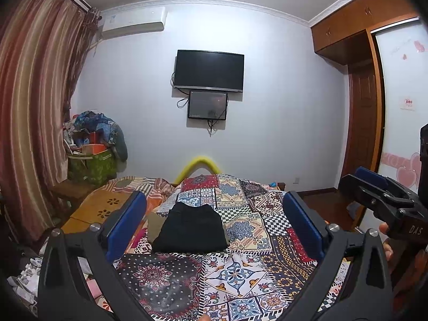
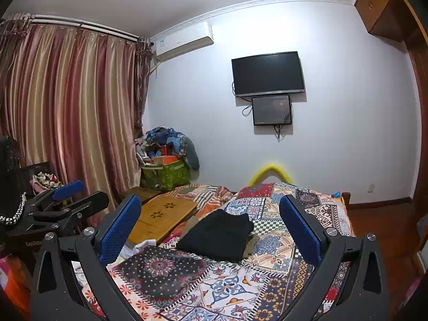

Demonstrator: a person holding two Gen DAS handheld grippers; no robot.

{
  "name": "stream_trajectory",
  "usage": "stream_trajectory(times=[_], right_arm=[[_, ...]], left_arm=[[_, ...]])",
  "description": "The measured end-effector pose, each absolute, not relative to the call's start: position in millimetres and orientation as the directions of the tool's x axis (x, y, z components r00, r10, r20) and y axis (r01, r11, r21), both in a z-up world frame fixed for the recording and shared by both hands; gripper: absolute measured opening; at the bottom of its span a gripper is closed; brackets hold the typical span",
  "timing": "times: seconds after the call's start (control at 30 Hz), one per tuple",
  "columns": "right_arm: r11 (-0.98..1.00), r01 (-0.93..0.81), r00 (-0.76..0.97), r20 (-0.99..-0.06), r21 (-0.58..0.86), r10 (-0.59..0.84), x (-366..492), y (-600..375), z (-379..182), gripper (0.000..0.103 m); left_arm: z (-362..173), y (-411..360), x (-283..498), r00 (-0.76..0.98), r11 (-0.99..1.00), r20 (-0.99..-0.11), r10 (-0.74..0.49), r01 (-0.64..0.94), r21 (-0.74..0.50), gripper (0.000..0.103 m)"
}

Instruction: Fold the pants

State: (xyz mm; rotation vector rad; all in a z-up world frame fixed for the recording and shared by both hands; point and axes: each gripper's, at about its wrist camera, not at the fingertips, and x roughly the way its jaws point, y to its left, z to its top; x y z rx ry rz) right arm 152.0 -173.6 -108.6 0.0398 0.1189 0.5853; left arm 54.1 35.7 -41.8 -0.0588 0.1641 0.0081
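Note:
Black pants (image 1: 191, 228) lie folded into a compact rectangle on the patchwork bedspread (image 1: 240, 275), on top of a khaki folded garment (image 1: 153, 224). They also show in the right wrist view (image 2: 218, 235). My left gripper (image 1: 214, 224) is open and empty, held above the bed short of the pants. My right gripper (image 2: 211, 230) is open and empty too, at a similar distance. The right gripper shows at the right edge of the left wrist view (image 1: 374, 187); the left gripper shows at the left of the right wrist view (image 2: 72, 195).
A wooden lap table (image 2: 160, 216) lies on the bed left of the pants. A green bin piled with clothes (image 2: 167, 165) stands in the corner by the curtains (image 2: 67, 112). A yellow foam arc (image 2: 270, 172) sits at the bed's far end. A wardrobe (image 1: 369, 85) stands at right.

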Motion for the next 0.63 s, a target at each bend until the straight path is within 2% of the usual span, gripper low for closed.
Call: stream_trajectory(times=[0.63], right_arm=[[0.835,-0.545,0.828,-0.112,0.072,0.55,153.9,-178.4,-110.1,0.103]], left_arm=[[-42.0,36.8,54.9,0.984,0.998,-0.176,-0.011,0.0,-0.06,0.103]])
